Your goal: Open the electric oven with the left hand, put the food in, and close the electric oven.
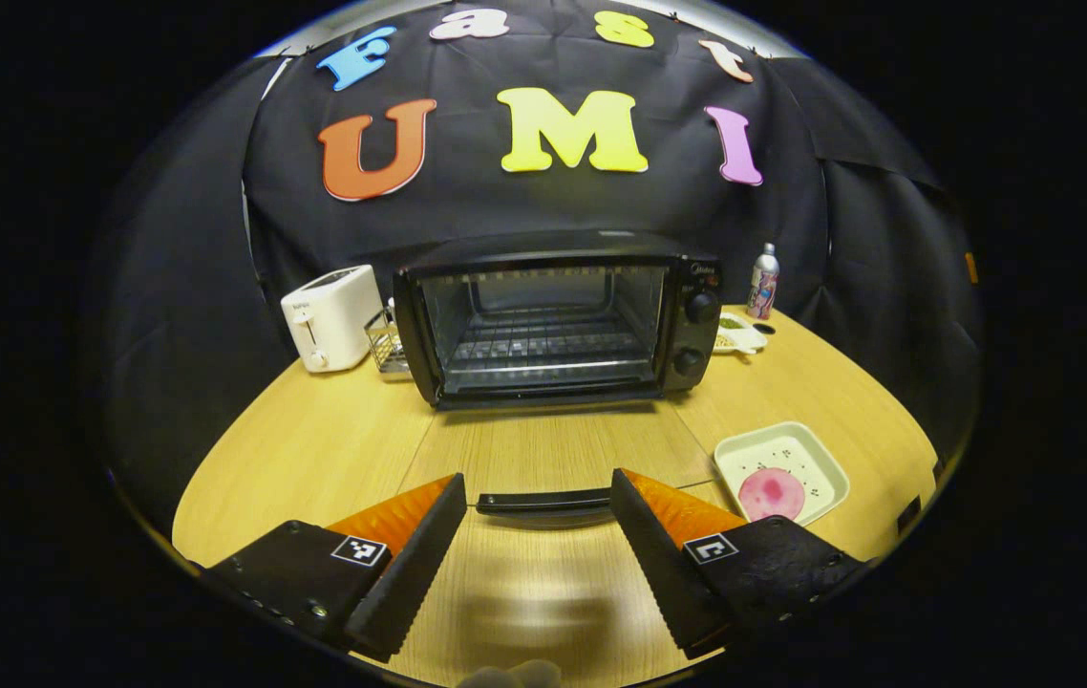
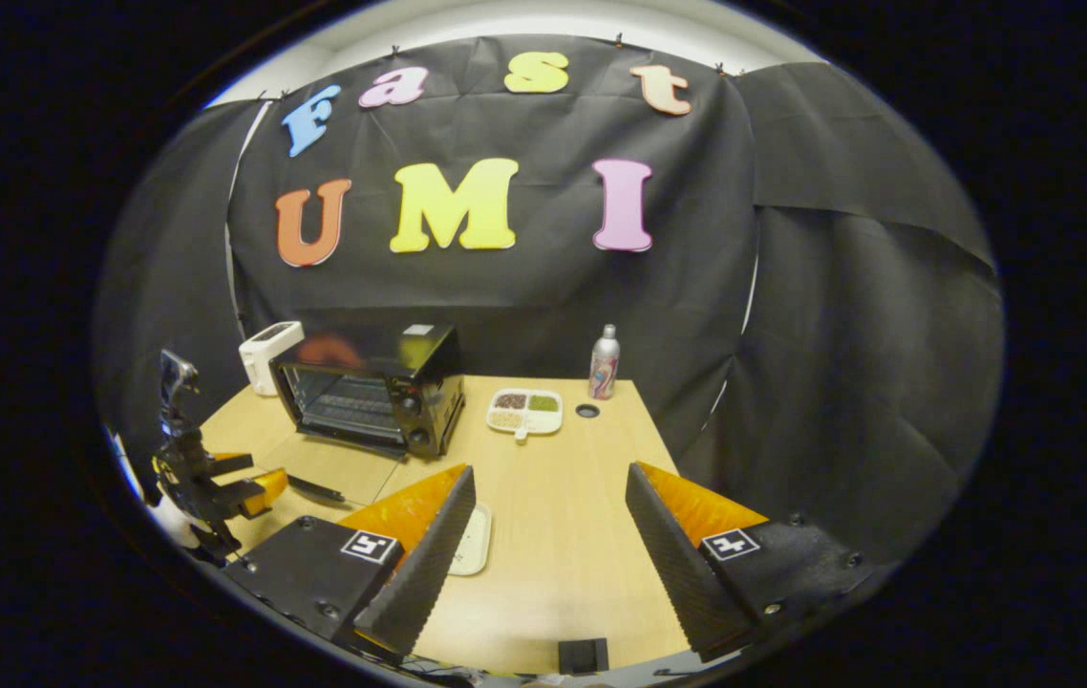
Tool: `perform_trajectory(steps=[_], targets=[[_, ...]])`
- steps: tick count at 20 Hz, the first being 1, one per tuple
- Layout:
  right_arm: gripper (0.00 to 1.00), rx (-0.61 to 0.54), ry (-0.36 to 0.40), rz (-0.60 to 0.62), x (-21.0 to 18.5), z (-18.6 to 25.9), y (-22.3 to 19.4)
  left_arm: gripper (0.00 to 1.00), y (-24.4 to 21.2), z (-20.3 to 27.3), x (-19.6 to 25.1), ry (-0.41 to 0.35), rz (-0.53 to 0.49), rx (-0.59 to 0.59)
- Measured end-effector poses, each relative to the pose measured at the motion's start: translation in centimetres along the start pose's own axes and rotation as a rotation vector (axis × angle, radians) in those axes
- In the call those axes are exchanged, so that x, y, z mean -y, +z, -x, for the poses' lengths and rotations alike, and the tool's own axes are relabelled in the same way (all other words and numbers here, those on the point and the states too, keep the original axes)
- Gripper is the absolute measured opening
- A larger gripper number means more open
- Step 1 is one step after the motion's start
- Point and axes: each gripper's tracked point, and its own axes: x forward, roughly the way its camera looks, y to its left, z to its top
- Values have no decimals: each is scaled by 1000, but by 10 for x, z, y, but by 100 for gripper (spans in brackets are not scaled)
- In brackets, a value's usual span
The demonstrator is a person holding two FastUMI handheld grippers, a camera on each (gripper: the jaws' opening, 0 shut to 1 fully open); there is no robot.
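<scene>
Oven (image 1: 553, 320) at surface's back edge, door (image 1: 543, 500) down flat between the fingers of the open left claw (image 1: 537, 535). Right claw (image 2: 548, 545) open, empty. Food (image 1: 771, 493) on plate (image 1: 820, 457), right edge. Next, probably: right claw grabs food.

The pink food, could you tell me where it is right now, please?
In the left gripper view, the pink food lies on a pale square plate on the table, right of the open oven door's handle.

On the table (image 1: 333, 449), the oven (image 1: 558, 315) stands between the toaster (image 1: 331, 317) and the bottle (image 1: 764, 281), with the plate (image 1: 782, 471) nearer.
</scene>
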Motion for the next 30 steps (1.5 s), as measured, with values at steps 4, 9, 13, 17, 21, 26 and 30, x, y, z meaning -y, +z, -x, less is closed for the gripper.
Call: perform_trajectory(steps=[4,9,13,17,21,26,30], targets=[[96,-91,65,19,-19,-39,-34,97,42,37,-5,20,-16,100],[93,-259,159,-3,-41,-94,-86,96,97,90,-2,51,-21,206],[83,-403,233,-92,-60,-129,-130,97,131,130,5,64,-17,283],[75,-497,269,-119,-65,-160,-157,100,137,154,4,111,-41,286],[60,-581,298,-162,-69,-185,-175,96,133,167,3,172,-21,270],[50,-686,323,-175,-71,-195,-190,96,131,184,-5,279,-12,269],[17,-779,282,-179,-65,-194,-194,96,124,193,-8,329,21,261]])
